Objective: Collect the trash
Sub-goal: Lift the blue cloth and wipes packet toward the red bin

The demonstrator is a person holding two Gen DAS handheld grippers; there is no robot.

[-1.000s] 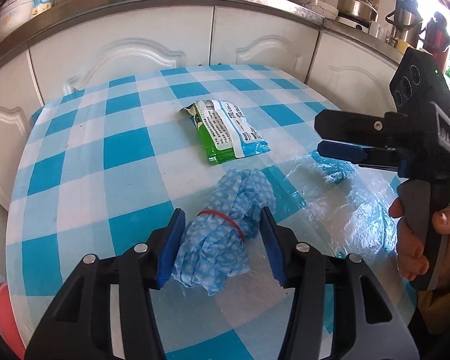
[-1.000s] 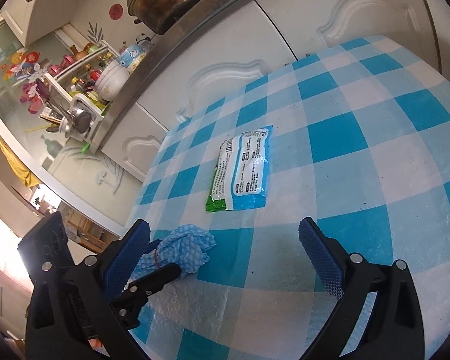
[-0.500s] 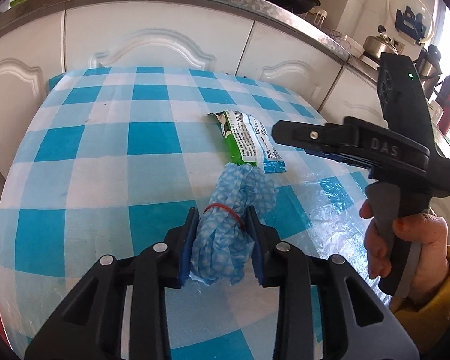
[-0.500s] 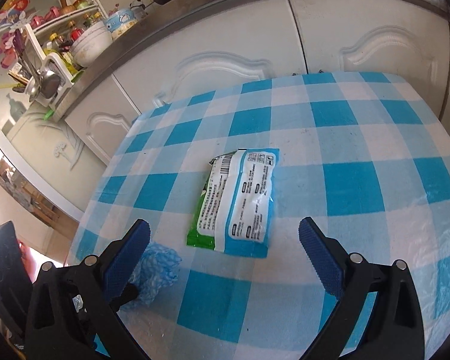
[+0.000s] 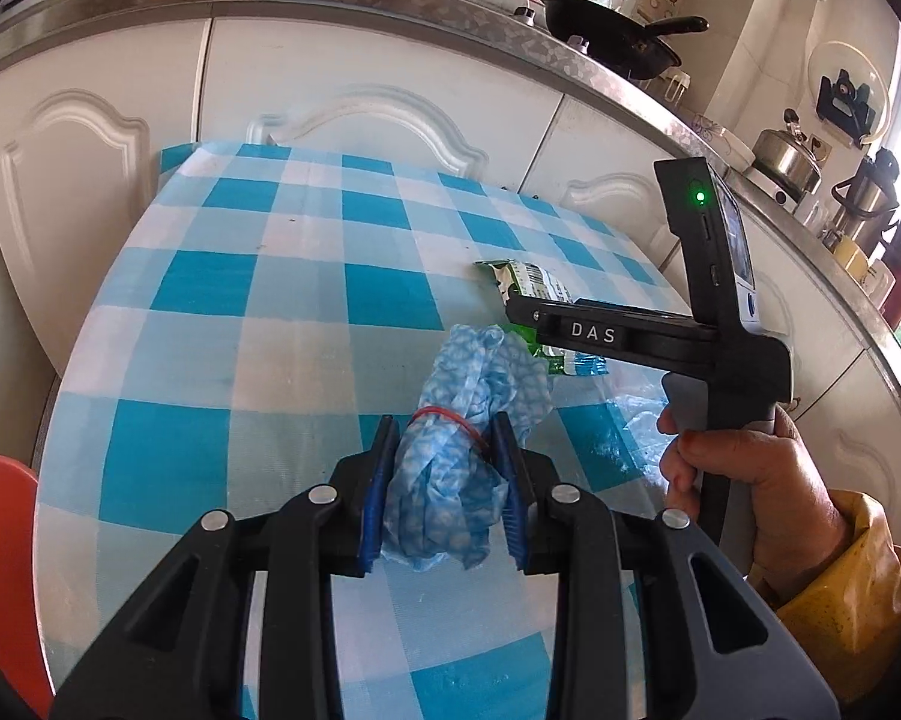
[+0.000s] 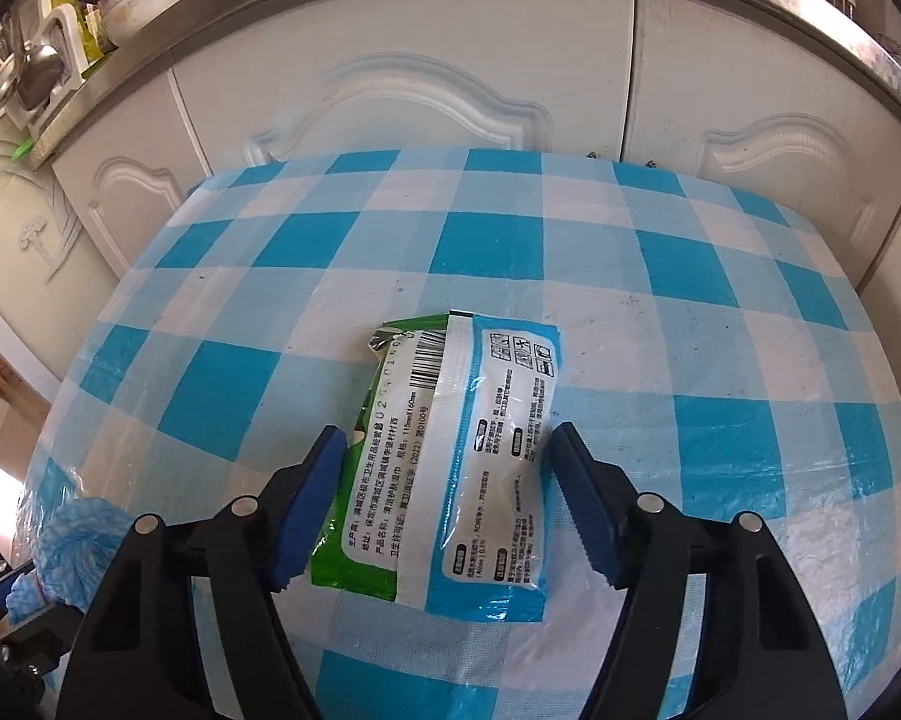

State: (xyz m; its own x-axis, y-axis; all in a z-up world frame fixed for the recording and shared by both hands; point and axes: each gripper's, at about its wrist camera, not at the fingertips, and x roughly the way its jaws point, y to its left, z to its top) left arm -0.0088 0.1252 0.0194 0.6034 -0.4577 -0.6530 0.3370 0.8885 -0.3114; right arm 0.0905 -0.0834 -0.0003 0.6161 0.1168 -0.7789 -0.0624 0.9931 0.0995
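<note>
- The left gripper (image 5: 444,480) is closed on a bundled blue cloth (image 5: 462,450); both blue pads press its sides, just below a red rubber band (image 5: 447,420).
- The cloth's long axis runs near to far, in line with the fingers, its ruffled end pointing away toward the cabinets (image 5: 90,150).
- Whether the cloth rests on the table (image 5: 210,300) or is lifted off it cannot be told.
- The right gripper (image 6: 447,498) is partly open, its pads on either side of a green-and-blue wet-wipe pack (image 6: 450,450), about at its edges; contact cannot be told.
- The pack lies flat on the checked tablecloth, printed back up, long axis near to far and leaning slightly right, barcode end far.
- In the left view the right gripper crosses over the pack, hiding most of it, just right of the cloth's far end.
- Crinkled clear plastic (image 5: 630,420) lies on the table's near right part.
- A frying pan (image 5: 612,36) and a kettle (image 5: 786,150) stand on the far counter.
</note>
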